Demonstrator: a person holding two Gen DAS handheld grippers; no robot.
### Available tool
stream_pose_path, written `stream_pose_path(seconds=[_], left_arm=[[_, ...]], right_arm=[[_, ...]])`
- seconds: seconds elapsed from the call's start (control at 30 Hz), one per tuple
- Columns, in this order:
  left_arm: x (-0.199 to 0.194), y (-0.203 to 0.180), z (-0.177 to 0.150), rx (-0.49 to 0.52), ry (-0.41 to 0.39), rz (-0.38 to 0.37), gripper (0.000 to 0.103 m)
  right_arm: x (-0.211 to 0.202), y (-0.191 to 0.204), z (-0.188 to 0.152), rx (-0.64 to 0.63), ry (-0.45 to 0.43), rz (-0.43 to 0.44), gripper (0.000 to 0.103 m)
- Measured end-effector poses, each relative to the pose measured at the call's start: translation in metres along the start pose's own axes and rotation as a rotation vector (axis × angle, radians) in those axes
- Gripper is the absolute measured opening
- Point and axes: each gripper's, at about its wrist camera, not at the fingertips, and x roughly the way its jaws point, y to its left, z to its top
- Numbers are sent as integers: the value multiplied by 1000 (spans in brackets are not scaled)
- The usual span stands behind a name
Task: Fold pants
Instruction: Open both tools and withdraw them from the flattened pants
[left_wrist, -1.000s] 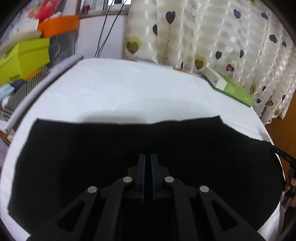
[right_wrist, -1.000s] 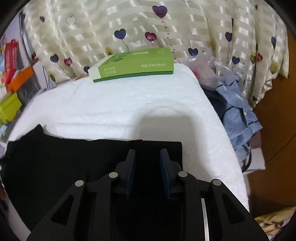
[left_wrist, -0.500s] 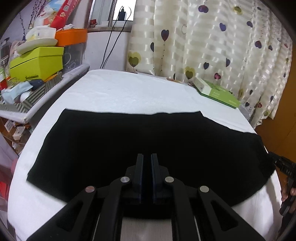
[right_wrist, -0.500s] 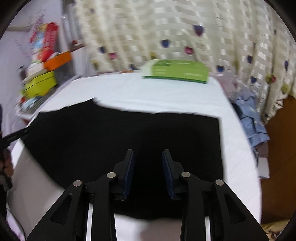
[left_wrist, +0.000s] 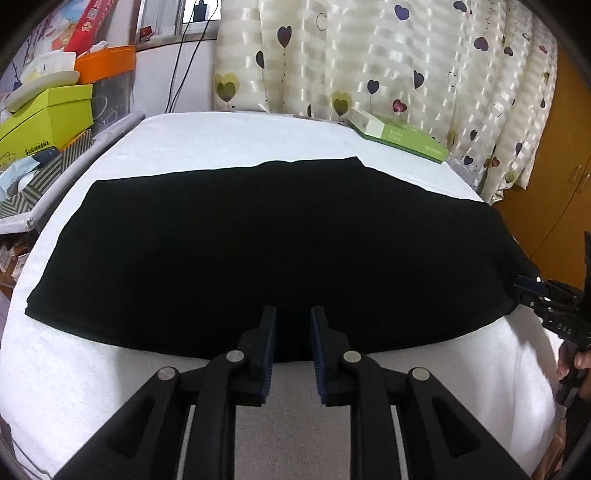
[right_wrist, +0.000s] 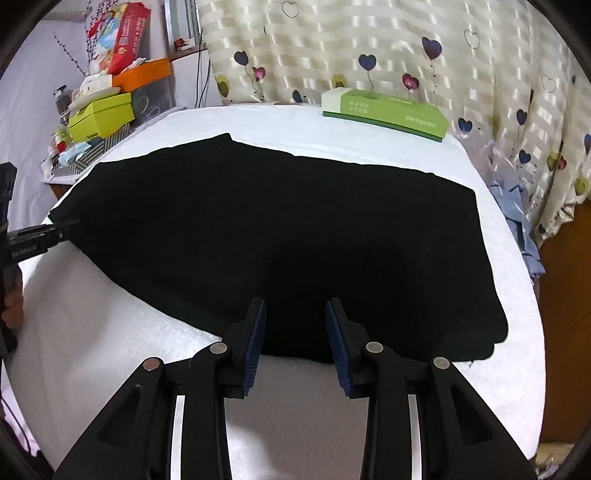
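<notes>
The black pants (left_wrist: 277, 240) lie flat in a wide folded slab across the white padded table (left_wrist: 92, 369). My left gripper (left_wrist: 293, 314) hovers open just above the pants' near edge, nothing between its blue pads. My right gripper (right_wrist: 295, 306) is open too, wider, over the near edge of the pants (right_wrist: 295, 229) toward their right end. In the left wrist view the right gripper (left_wrist: 535, 291) reaches the cloth's right edge. In the right wrist view the left gripper (right_wrist: 48, 236) sits at the pants' left edge, with part of a hand below it.
A green flat box (right_wrist: 384, 110) lies at the table's back by the heart-print curtain (left_wrist: 369, 55). Stacked lime and orange boxes (left_wrist: 48, 110) crowd a shelf on the left. Blue clothes (right_wrist: 517, 214) hang off the right side, next to a wooden cabinet (left_wrist: 546, 166).
Both grippers have drawn back toward the near edge of the table. The left gripper's jaws, close together before, now stand apart. The pants lie flatter and show fully.
</notes>
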Motion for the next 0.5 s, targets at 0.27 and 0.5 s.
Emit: stream_pose_path(seconds=[0.27, 0.5], left_arm=[[3, -38, -4, 17, -8, -72, 21], [-3, -35, -6, 18, -8, -32, 21]], right_arm=[[-4, 44, 3, -76, -47, 63, 36], [4, 57, 2, -127, -25, 46, 37]])
